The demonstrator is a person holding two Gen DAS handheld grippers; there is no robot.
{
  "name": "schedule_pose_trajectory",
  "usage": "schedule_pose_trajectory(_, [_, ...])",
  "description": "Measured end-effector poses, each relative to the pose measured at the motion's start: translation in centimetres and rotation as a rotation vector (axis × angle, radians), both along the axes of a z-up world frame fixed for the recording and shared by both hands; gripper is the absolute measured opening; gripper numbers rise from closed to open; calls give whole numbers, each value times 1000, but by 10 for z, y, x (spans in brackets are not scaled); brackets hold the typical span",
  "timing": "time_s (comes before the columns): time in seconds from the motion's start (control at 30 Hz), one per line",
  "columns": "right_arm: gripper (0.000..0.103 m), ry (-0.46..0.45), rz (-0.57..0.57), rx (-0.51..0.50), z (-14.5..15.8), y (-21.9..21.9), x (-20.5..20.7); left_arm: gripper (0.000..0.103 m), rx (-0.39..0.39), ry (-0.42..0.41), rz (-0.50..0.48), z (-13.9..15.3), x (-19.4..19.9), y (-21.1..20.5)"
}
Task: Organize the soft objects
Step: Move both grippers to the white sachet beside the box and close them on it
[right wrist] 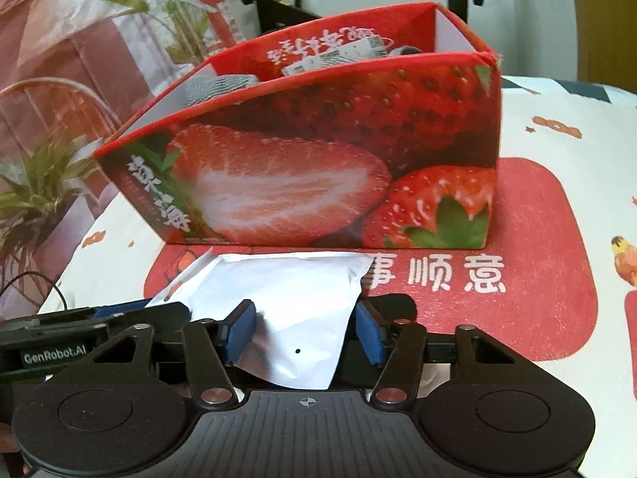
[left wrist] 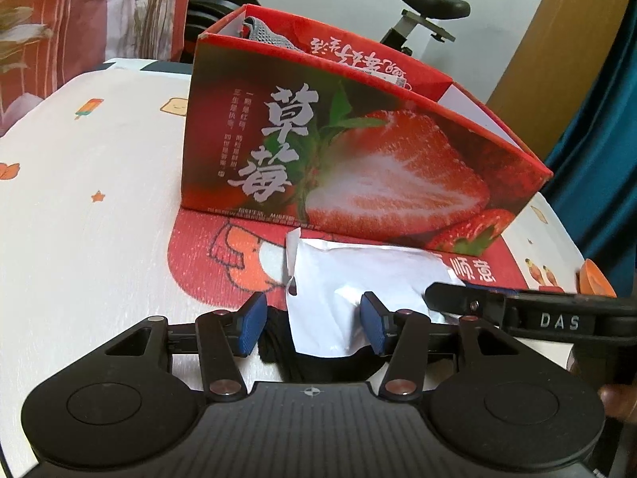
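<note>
A white soft pouch (left wrist: 358, 271) lies on the red mat in front of the strawberry box (left wrist: 358, 159). My left gripper (left wrist: 312, 324) closes on the pouch's left end. Its right pad presses the pouch, and a black item (left wrist: 274, 338) fills the space by its left pad. In the right wrist view my right gripper (right wrist: 305, 332) holds the other end of the pouch (right wrist: 286, 279), which bulges up between the blue pads. The open-topped box (right wrist: 318, 159) has a grey knit item (right wrist: 215, 85) inside. Each gripper shows at the edge of the other's view.
A red mat (right wrist: 537, 298) lies on a white patterned tablecloth (left wrist: 99, 199). An exercise bike (left wrist: 434, 4) stands behind the table. An orange object (left wrist: 595, 279) sits at the right edge. A thin black cable (right wrist: 40, 283) runs along the left side, near a floral curtain (right wrist: 59, 79).
</note>
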State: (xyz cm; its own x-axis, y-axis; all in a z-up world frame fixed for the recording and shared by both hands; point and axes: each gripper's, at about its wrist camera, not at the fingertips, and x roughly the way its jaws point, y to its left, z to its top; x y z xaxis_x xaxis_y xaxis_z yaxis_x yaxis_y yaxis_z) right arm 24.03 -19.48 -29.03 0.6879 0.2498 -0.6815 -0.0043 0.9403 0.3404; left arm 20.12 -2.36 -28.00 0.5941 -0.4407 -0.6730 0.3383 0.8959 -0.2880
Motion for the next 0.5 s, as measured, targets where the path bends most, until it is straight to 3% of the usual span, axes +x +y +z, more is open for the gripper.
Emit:
schedule_pose_trajectory(0.4, [50, 5, 23, 35, -2, -4, 10, 57, -65, 15, 10, -9, -2, 12])
schedule_pose_trajectory(0.5, [50, 19, 12, 93, -5, -9, 16, 57, -81, 23, 13, -11, 0, 14])
